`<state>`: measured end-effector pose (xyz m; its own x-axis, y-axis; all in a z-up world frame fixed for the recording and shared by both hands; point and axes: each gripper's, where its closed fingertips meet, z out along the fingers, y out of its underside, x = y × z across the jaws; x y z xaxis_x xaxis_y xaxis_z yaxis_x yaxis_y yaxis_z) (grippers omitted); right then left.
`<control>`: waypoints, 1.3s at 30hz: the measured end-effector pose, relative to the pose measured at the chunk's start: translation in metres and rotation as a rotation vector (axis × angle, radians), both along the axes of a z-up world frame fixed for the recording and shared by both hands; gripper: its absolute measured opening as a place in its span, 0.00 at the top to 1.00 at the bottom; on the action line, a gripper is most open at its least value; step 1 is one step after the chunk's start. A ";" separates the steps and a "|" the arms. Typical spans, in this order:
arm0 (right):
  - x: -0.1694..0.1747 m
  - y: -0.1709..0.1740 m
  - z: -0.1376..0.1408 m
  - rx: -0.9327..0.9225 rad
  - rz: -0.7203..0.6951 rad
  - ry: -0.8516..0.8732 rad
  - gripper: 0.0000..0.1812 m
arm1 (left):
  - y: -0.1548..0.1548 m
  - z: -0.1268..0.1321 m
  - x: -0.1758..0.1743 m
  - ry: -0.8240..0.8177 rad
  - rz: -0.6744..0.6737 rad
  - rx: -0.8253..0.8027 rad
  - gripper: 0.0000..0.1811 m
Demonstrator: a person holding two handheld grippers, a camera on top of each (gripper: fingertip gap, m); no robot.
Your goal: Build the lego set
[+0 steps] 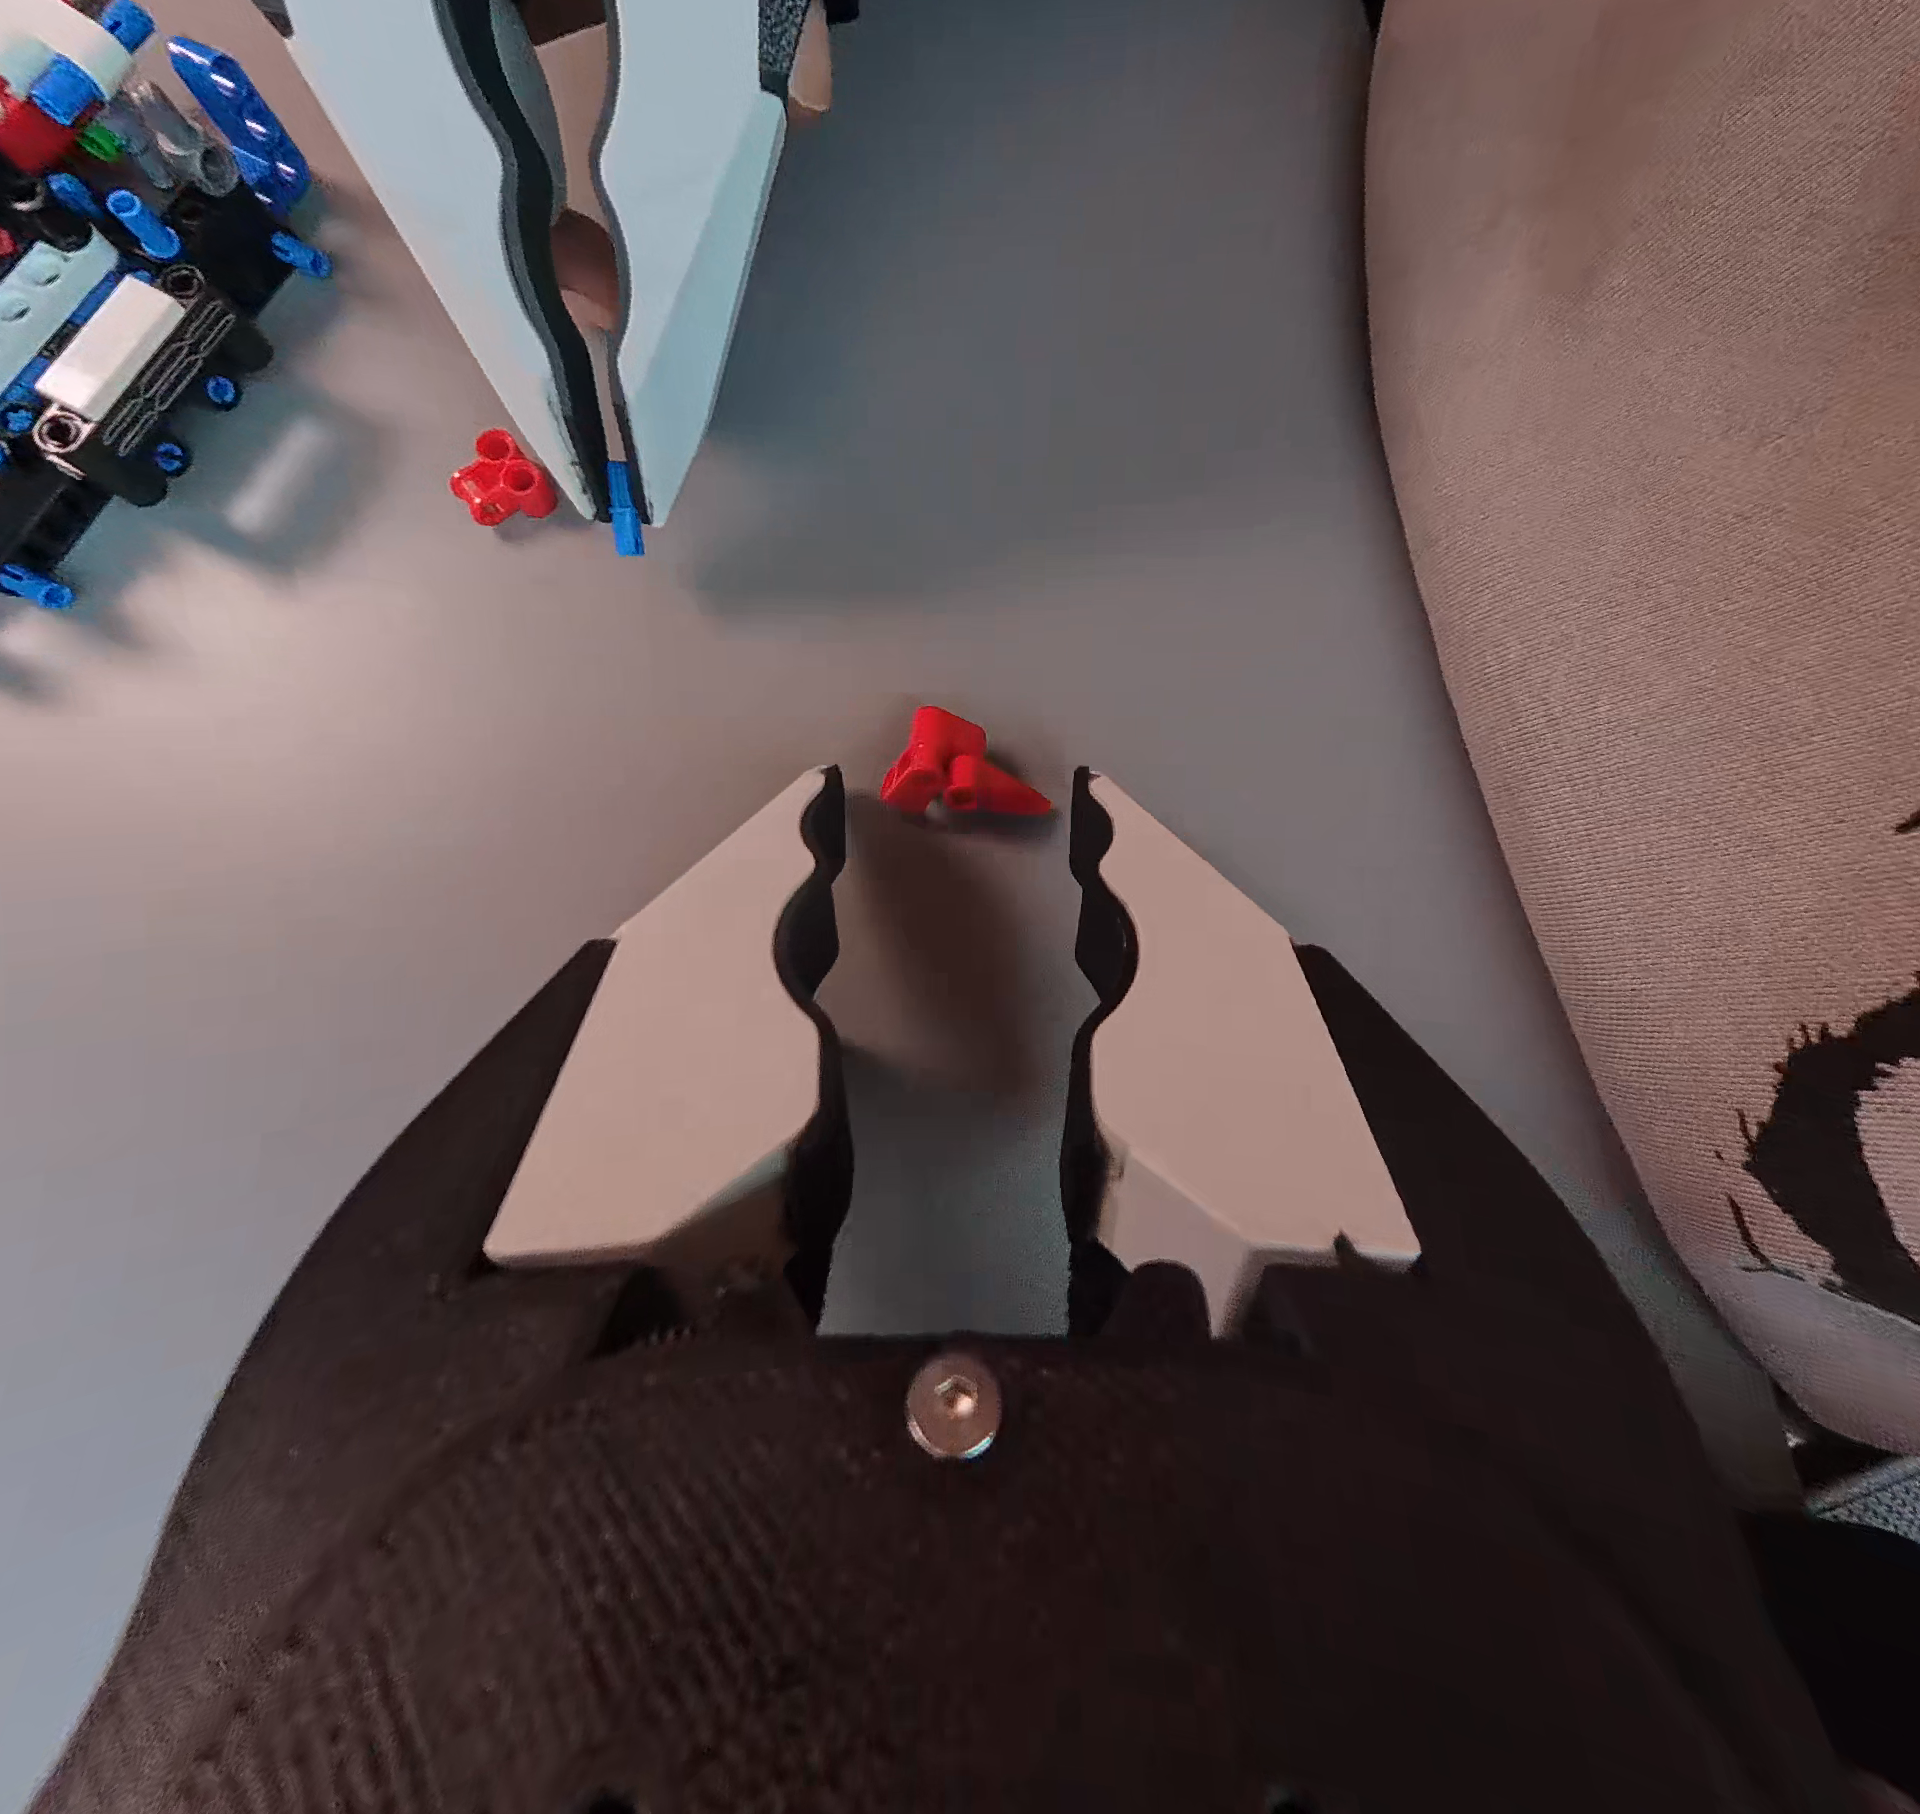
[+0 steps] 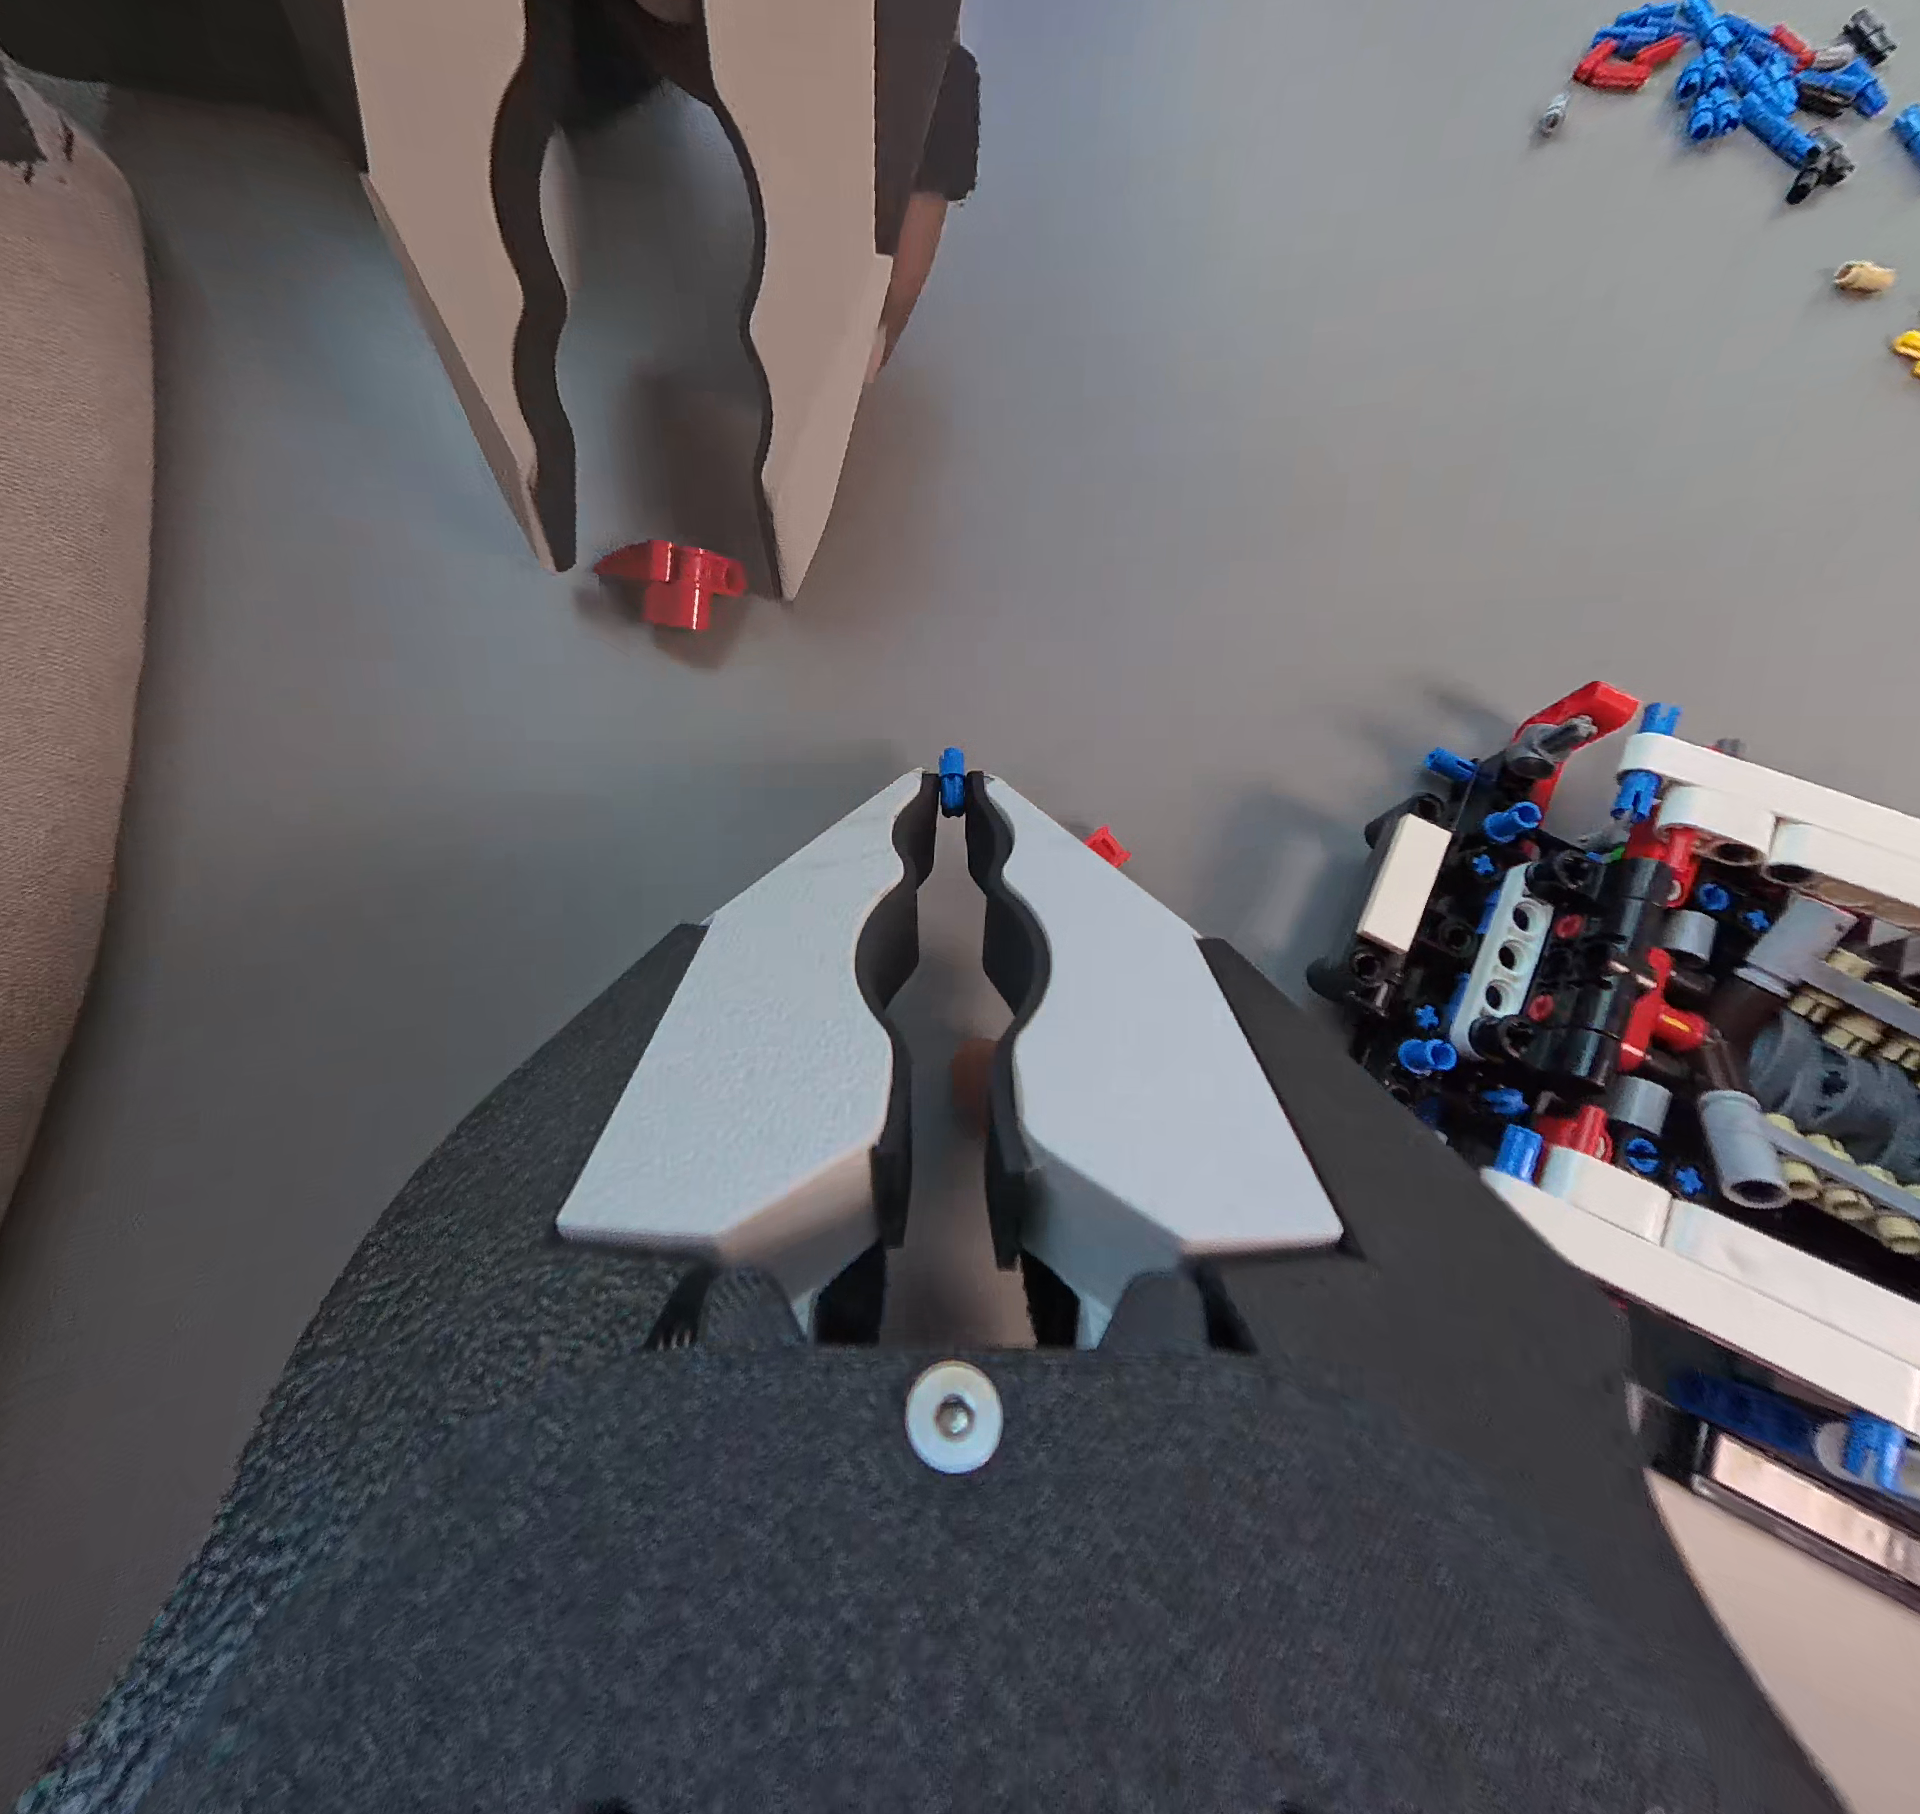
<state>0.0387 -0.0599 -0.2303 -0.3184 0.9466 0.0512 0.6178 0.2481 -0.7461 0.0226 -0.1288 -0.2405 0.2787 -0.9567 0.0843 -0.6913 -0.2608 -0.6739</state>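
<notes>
Left wrist view shows the left tongs (image 1: 954, 777) spread wide just short of a red connector piece (image 1: 951, 765) lying on the grey tabletop (image 1: 1039, 414), while the right tongs (image 2: 950, 777) pinch a blue pin (image 2: 951, 775) at the very tips. The half-built lego car (image 2: 1662, 1016) sits off to the right. To do this well, I would straddle the red piece squarely, leaving its pin hole clear for the blue pin.

Grey tabletop, softly lit

I worked over a plain matte grey table (image 1: 1091, 330); a beige fabric mass (image 1: 1662, 414), perhaps clothing, bordered one side, and soft shadows lay across the surface.
</notes>
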 end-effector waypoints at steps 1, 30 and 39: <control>0.002 0.001 -0.001 0.010 -0.005 -0.020 0.98 | 0.002 -0.001 0.001 0.012 0.000 0.013 0.79; -0.022 0.000 0.098 -0.529 -0.120 0.437 0.94 | 0.064 0.114 -0.003 -0.902 0.358 -0.160 0.77; -0.036 -0.012 0.118 -1.537 -0.163 0.382 0.94 | 0.079 0.120 -0.005 -0.368 0.382 0.747 0.79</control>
<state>0.0029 -0.0714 -0.1127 -0.4055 0.1912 -0.8939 0.2875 -0.9016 -0.3233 0.0175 -0.0501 -0.1204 0.6652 -0.6467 -0.3732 -0.3559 0.1648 -0.9199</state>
